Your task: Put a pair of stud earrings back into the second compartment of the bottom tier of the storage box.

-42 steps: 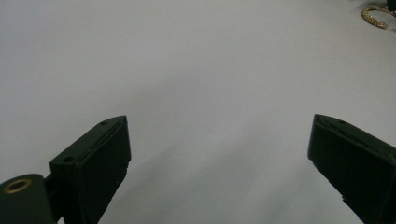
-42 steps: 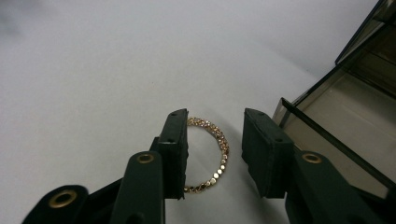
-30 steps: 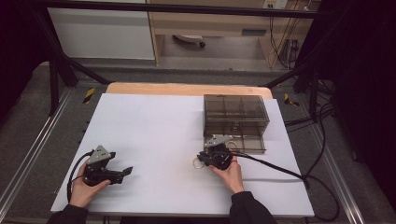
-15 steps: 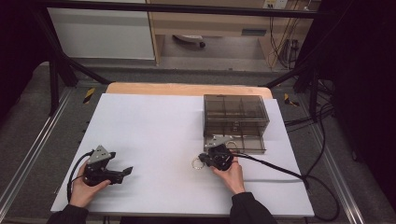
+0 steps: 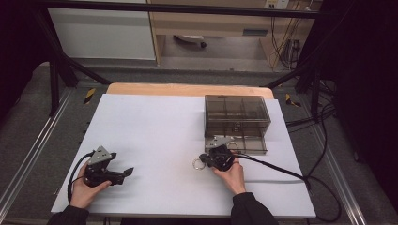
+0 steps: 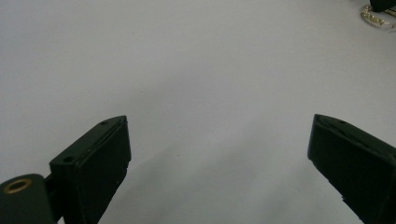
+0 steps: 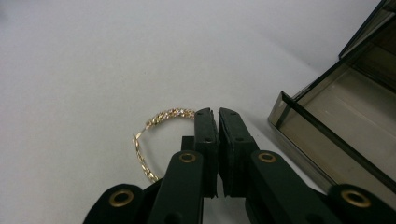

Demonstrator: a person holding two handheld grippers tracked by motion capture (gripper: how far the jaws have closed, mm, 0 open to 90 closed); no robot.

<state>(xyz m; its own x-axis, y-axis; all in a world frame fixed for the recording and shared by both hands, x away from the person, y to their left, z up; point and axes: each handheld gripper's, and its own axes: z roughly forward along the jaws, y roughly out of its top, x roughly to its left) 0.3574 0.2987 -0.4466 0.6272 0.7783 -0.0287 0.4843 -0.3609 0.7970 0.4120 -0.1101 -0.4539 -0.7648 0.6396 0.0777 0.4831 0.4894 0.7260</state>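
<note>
Item: gold chain bracelet (image 7: 161,122), centre frame on white bench (image 5: 155,126). Right gripper (image 7: 215,113) jaws pinch it; carrying low toward smoked-plastic drawer box (image 5: 237,123) seems wise. Left gripper (image 6: 219,154) jaws spread, idle.

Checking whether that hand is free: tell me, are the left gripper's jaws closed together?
No: in the left gripper view the left gripper has its two black jaws standing wide apart over the bare white table.

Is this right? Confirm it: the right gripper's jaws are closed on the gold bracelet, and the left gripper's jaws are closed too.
Not quite. The right gripper is shut on the gold bracelet, but the left gripper has its jaws wide apart over bare table, as the left gripper view shows.
</note>
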